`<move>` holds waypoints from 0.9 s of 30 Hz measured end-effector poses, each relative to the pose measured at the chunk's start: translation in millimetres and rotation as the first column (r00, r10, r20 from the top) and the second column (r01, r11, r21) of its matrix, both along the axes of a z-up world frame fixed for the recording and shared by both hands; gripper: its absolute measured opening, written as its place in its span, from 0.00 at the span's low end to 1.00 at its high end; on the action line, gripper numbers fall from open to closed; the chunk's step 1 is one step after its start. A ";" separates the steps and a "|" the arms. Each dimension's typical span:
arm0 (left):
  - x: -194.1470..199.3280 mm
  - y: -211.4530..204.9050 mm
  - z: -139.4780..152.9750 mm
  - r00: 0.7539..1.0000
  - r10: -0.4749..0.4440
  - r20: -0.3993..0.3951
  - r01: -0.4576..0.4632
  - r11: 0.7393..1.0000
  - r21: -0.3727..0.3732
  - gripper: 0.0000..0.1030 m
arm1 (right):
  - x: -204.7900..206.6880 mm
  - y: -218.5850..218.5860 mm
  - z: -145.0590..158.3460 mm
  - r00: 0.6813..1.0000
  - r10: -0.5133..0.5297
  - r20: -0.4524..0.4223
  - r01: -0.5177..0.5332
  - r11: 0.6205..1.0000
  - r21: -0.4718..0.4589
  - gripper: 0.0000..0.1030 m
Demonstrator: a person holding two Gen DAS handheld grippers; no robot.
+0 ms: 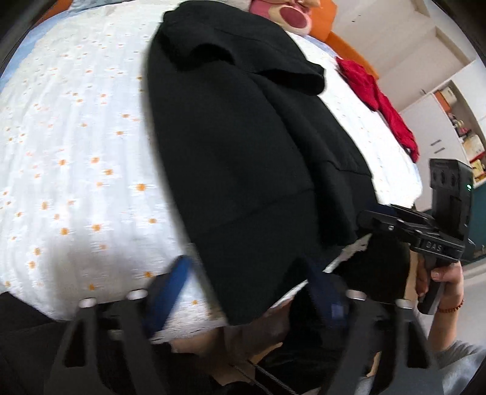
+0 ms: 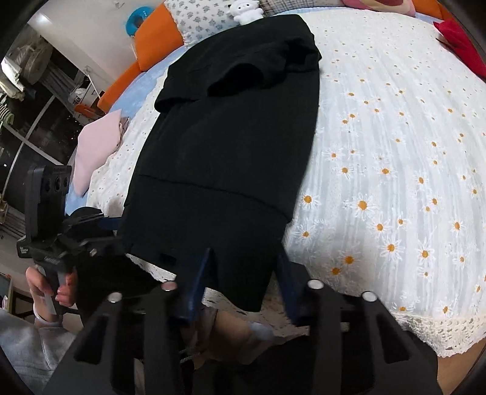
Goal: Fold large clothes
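A black garment (image 1: 243, 136) (image 2: 231, 145), folded into a long strip, lies lengthwise on the daisy bedspread (image 1: 76, 152) (image 2: 395, 152), and its hem hangs over the near bed edge. My left gripper (image 1: 247, 273) stands open at the hem's left corner. One blue finger (image 1: 179, 273) rests on white cloth beside the garment and the other sits at the fabric. My right gripper (image 2: 243, 267) straddles the hem's right corner with flat, unpinched fabric between its blue fingers (image 2: 203, 273). A hand (image 1: 440, 279) (image 2: 51, 288) holds each tool's handle.
A red garment (image 1: 379, 100) (image 2: 458, 39) lies at the bed's right side and a folded pink cloth (image 2: 97, 145) at its left. Plush toys (image 1: 291, 15) (image 2: 246, 10) and an orange rim (image 2: 152, 36) mark the head end. Shelves (image 1: 464, 136) stand beyond.
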State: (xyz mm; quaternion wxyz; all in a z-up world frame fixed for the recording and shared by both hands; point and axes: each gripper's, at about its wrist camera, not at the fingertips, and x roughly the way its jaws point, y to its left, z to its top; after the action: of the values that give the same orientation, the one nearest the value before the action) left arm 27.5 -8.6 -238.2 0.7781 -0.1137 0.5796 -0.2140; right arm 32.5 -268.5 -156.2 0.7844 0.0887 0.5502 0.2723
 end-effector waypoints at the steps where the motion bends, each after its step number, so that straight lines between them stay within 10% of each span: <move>1: 1.5 4.3 0.1 1.000 0.008 -0.007 -0.008 1.000 -0.016 0.56 | -0.8 0.4 1.6 1.000 0.003 0.006 -0.003 1.000 -0.003 0.32; 19: 1.9 38.6 21.1 0.999 0.018 -0.045 -0.030 0.953 -0.301 0.19 | -10.8 -3.0 43.9 0.994 0.029 0.106 -0.027 0.999 -0.021 0.16; 27: 43.1 74.0 58.5 0.996 -0.023 -0.083 -0.031 0.807 -0.589 0.16 | 21.7 -23.3 88.8 0.993 0.010 0.114 -0.034 0.978 0.205 0.12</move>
State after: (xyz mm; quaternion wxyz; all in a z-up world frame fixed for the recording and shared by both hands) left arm 70.7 65.4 -179.7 0.6789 -0.3600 0.5173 -0.3766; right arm 54.2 -291.8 -67.3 0.7976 0.1482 0.4747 0.3413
